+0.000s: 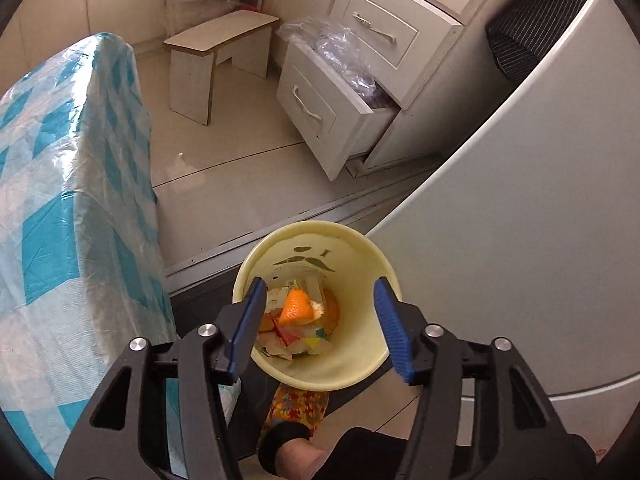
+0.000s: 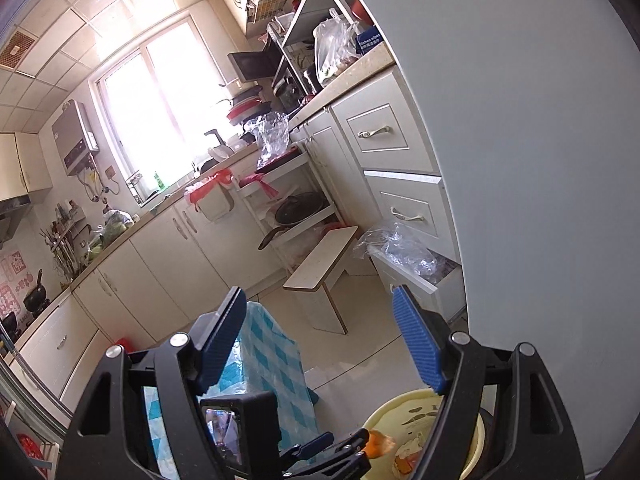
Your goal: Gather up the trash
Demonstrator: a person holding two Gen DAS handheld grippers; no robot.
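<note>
L gripper [image 1: 320, 324] hangs over the pale yellow bin [image 1: 360, 364], jaws apart, nothing pinched; orange peel scrap [image 1: 295, 305] sits in the bin w/ paper bits. Peel looks light, soft, floppy: pinch an edge. R gripper [image 2: 320, 344] open, empty.

A home kitchen is shown. Cream cabinets [image 2: 160, 248] with a long countertop [image 2: 132, 220] are seen under a bright window [image 2: 160, 100]; a frying pan [image 2: 296, 208], a water heater [image 2: 76, 136] and an open drawer [image 1: 320, 108] are visible.
</note>
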